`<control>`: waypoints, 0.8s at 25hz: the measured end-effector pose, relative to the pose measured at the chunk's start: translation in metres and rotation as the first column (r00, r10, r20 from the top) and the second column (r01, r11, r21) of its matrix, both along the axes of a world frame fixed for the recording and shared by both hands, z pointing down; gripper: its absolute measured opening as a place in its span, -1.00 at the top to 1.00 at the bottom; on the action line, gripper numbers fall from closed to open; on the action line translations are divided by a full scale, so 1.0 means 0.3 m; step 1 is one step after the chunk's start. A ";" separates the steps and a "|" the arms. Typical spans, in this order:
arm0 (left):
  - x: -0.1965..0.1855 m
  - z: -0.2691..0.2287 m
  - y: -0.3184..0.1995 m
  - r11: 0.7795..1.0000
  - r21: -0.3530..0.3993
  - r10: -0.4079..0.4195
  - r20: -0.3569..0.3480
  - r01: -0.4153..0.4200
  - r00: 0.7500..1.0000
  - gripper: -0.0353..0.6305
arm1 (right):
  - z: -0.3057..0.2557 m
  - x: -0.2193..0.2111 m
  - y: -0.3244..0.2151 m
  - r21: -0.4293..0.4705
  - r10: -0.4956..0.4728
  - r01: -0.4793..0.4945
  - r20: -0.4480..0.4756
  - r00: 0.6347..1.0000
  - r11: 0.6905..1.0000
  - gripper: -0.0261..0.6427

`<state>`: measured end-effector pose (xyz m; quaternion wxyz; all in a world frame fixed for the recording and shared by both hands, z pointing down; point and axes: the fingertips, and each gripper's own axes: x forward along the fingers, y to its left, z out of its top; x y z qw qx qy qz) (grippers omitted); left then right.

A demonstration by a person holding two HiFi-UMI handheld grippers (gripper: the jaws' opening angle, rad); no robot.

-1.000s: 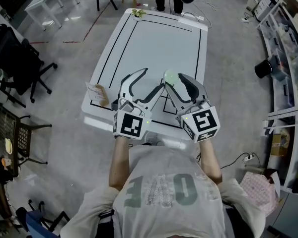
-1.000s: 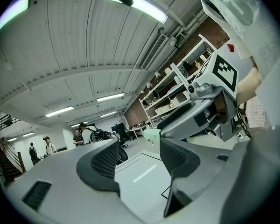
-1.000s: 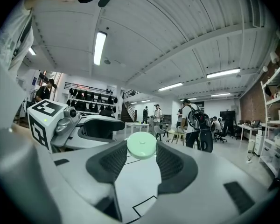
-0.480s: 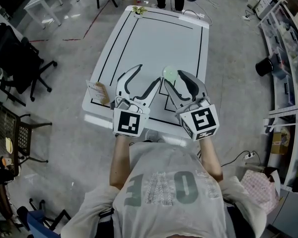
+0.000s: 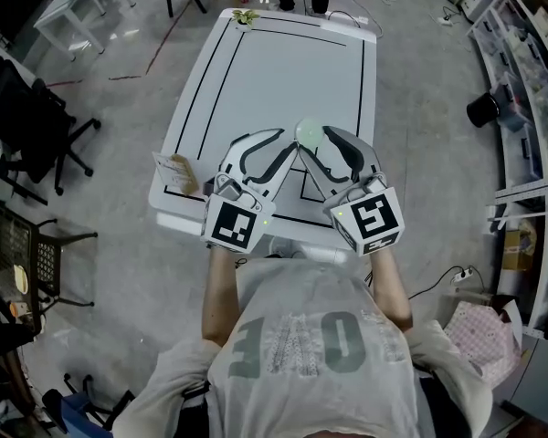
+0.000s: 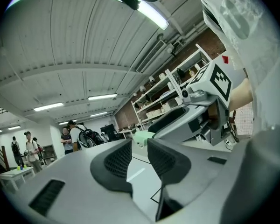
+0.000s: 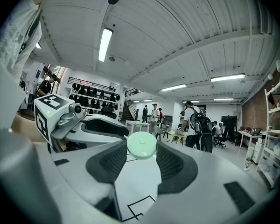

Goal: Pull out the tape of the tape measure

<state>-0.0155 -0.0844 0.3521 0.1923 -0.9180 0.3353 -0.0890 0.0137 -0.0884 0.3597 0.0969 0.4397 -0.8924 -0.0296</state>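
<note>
- Right claw (image 5: 313,140) is clamped on the tape measure (image 7: 141,145); the green disc sits between its tips.
- Left claw (image 6: 139,147) is closing, with a gap between the pads that looks bare.
- The tape measure is just past the left claw's tips. View is poor there, so I can't tell if its tab touches a pad.
- Both claws point tip to tip, above the table (image 5: 283,71).
</note>
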 end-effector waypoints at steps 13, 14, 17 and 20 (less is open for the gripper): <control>0.035 0.053 0.023 0.988 -0.095 0.121 0.018 -0.119 0.992 0.80 | 0.023 0.003 0.005 -0.024 0.008 -0.009 -0.029 1.000 1.000 0.29; 0.035 0.054 0.023 0.988 -0.094 0.121 0.021 -0.119 0.992 0.80 | 0.023 0.003 0.005 -0.024 0.010 -0.010 -0.028 1.000 1.000 0.29; 0.031 0.056 0.024 0.990 -0.092 0.113 0.027 -0.110 0.993 0.80 | 0.029 -0.001 0.007 -0.023 0.013 -0.014 -0.034 0.999 1.000 0.29; -0.001 0.056 0.007 0.995 -0.081 0.062 0.037 -0.059 0.997 0.81 | 0.039 0.026 -0.028 -0.025 0.076 -0.077 -0.049 0.996 0.997 0.29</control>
